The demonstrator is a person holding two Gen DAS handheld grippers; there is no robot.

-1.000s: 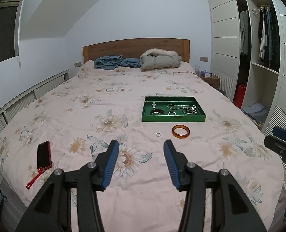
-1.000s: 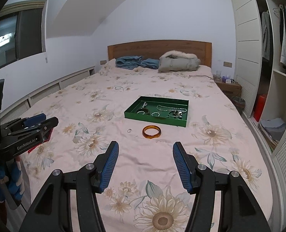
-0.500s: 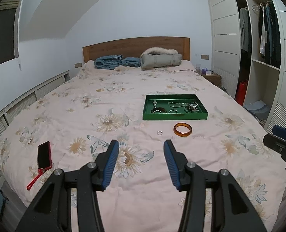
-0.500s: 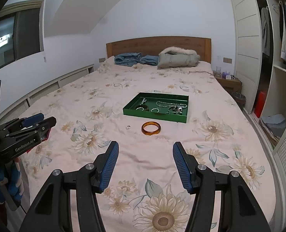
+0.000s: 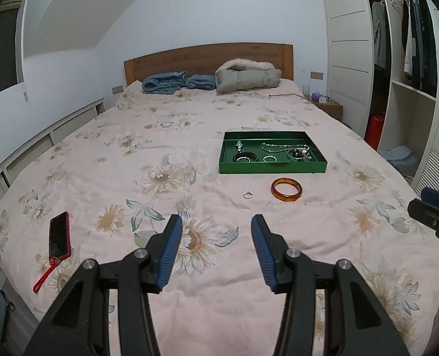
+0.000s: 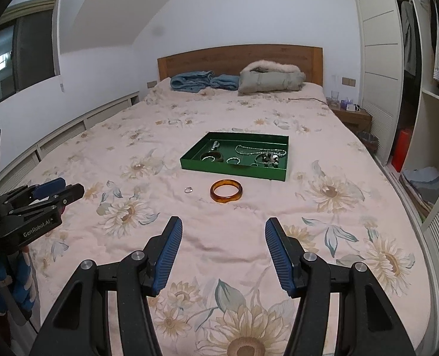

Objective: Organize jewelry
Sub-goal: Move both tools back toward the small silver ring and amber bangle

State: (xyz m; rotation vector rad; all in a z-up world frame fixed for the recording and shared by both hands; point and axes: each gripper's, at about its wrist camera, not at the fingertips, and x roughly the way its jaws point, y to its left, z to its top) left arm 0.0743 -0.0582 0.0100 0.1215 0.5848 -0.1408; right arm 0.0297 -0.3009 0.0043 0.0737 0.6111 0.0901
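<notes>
A green tray [image 5: 271,168] [image 6: 234,171] with necklaces, rings and bangles lies mid-bed. In front of it, on the floral bedspread, lie an amber bangle [image 5: 286,189] [image 6: 226,190] and a small silver ring [image 5: 247,195] [image 6: 188,190]. My left gripper [image 5: 216,237] is open and empty, above the bedspread near the foot of the bed, well short of the ring. My right gripper [image 6: 223,240] is open and empty, likewise short of the bangle. Each gripper shows at the edge of the other's view [image 5: 433,207] [image 6: 41,198].
A phone in a red case [image 5: 59,234] with a red strap lies at the bed's near left. Blue blankets [image 5: 166,81] and a grey coat [image 5: 247,75] sit by the headboard. A wardrobe [image 5: 397,68] and nightstand [image 6: 353,115] stand to the right.
Both grippers have risen and tilted slightly, so the tray, bangle and ring sit a little lower and nearer in view. Jaws stayed open. Nothing on the bed moved.
</notes>
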